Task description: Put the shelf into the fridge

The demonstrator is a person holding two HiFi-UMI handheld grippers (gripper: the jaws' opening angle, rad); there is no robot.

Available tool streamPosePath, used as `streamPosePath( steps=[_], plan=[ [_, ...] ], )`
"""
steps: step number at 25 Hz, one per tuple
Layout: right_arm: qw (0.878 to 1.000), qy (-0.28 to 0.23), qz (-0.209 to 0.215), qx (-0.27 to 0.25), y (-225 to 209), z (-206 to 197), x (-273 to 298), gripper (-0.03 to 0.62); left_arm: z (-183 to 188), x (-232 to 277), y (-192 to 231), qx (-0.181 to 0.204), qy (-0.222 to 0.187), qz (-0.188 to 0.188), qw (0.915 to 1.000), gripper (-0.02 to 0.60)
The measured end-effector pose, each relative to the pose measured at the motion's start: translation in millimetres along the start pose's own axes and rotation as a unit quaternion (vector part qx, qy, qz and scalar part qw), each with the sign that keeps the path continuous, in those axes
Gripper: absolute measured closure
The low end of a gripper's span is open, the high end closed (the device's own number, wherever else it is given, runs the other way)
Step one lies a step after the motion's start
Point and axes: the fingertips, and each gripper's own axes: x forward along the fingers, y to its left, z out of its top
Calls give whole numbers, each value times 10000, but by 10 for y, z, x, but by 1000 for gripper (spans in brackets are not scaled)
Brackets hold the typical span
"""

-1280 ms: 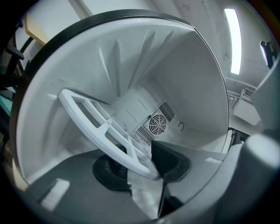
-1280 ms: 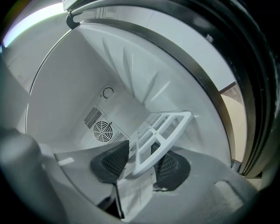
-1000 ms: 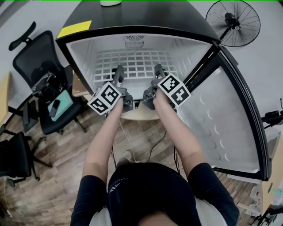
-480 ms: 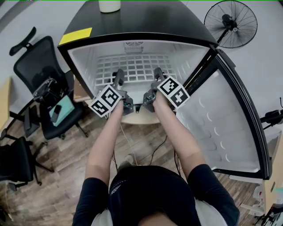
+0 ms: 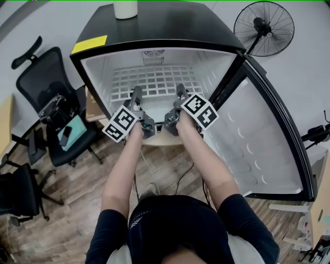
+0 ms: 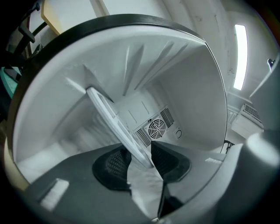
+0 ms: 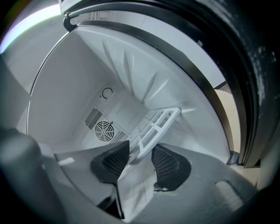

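Observation:
A white grid shelf lies flat inside the open black fridge, deep in its white cavity. My left gripper is shut on the shelf's front edge at the left, and my right gripper is shut on the same edge at the right. In the left gripper view the shelf runs edge-on between the dark ribbed pads, toward the fan grille on the back wall. In the right gripper view the shelf shows its grid bars, pinched between the pads.
The fridge door stands open to the right. A white cup and a yellow note sit on the fridge top. Black office chairs stand at the left, and a floor fan stands at the back right.
Both grippers have pushed forward with the shelf, which now lies deeper in the fridge cavity. The grip on it has stayed the same.

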Motion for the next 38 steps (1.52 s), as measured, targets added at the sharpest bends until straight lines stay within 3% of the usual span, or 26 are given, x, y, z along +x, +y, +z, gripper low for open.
streamPosePath(
  steps=[14,17,20,26,31,38],
  plan=[
    [9991,130,216,-330,148,-126,-384,453,-136,-393,-117,277,216,42,9994,442],
    [9977,180,477,-447,268,-156,-489,458,-131,-513,-237,380,183,-88,9991,491],
    [9950,193,719,-673,367,-181,-624,481,-129,-644,-412,707,204,-261,9969,512],
    [9834,174,1176,-1371,537,-275,-923,526,-49,-940,-681,1648,194,-264,9858,581],
    [9732,59,1364,-1850,607,-269,-1110,592,34,-1155,-761,2217,148,-211,9748,581],
    [9553,-68,1447,-2576,609,-220,-1319,594,104,-1381,-718,2569,116,31,9664,577]
  ],
)
